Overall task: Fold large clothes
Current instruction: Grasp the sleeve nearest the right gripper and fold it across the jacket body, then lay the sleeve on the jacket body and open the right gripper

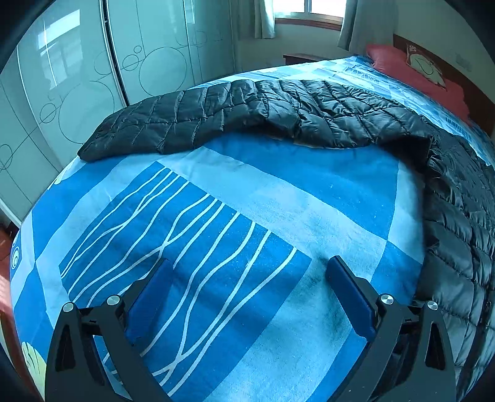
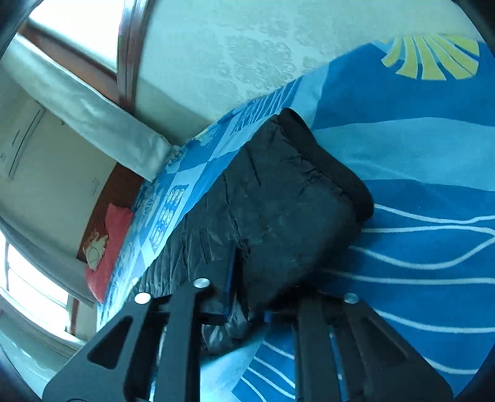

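Black quilted down jacket (image 1: 278, 114) lies spread across the upper frame on the blue patterned bed (image 1: 247, 198); left gripper (image 1: 247, 297) hovers with fingers wide, empty, likely awaiting its corner; right gripper (image 2: 247, 278) fingers clamp jacket fabric at lower centre, presumably to start a fold.

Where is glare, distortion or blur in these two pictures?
Left wrist view: window blown out, reflections glare on the wardrobe doors, bed bulges from fisheye. Right wrist view: tilted, overexposed window, black jacket dark, with little detail.
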Demonstrator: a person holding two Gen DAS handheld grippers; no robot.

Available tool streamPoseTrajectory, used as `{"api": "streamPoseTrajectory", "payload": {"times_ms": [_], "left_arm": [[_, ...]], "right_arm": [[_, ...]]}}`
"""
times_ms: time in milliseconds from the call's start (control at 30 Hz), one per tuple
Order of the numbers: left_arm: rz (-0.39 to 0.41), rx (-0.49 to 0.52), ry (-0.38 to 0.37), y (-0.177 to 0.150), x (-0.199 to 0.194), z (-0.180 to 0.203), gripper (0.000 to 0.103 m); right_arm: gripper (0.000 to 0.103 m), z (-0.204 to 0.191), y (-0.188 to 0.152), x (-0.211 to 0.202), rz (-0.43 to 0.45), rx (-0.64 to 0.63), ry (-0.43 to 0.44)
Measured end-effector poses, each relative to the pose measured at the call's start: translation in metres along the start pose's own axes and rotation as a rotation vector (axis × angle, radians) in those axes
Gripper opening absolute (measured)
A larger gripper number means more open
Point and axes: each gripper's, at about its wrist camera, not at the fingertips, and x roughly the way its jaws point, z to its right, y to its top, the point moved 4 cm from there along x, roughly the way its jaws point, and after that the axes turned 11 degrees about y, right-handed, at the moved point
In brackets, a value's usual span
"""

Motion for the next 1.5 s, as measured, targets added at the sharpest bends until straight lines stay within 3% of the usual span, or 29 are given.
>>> {"api": "streamPoseTrajectory", "payload": {"times_ms": [167, 367, 567, 833, 1067, 1300, 1367, 1500], "left_arm": [[0.01, 0.009, 0.016, -0.001, -0.001, 0.001, 0.099], [0.007, 0.004, 0.008, -0.001, -0.002, -0.001, 0.099], [0.0, -0.009, -0.004, 0.001, -0.001, -0.006, 0.099], [0.017, 0.014, 0.005, 0.006, 0.004, -0.004, 0.099], [0.031, 0.008, 0.002, 0.004, 0.005, -0.004, 0.099], [0.036, 0.003, -0.004, 0.001, 0.005, -0.005, 0.099], [0.037, 0.003, -0.004, 0.001, 0.005, -0.006, 0.099], [0.037, 0.003, -0.003, 0.001, 0.005, -0.005, 0.099]], "right_arm": [[0.008, -0.06, -0.014, -0.012, -0.008, -0.179, 0.031], [0.007, -0.171, -0.063, -0.008, -0.073, -0.432, 0.12], [0.007, -0.28, -0.157, 0.015, -0.221, -0.633, 0.23], [0.007, -0.376, -0.3, 0.057, -0.401, -0.769, 0.327], [0.007, -0.425, -0.423, 0.078, -0.558, -0.904, 0.361], [0.008, -0.442, -0.528, 0.089, -0.688, -1.061, 0.334], [0.012, -0.441, -0.542, 0.091, -0.713, -1.095, 0.315], [0.034, -0.44, -0.57, 0.092, -0.763, -1.143, 0.283]]}}
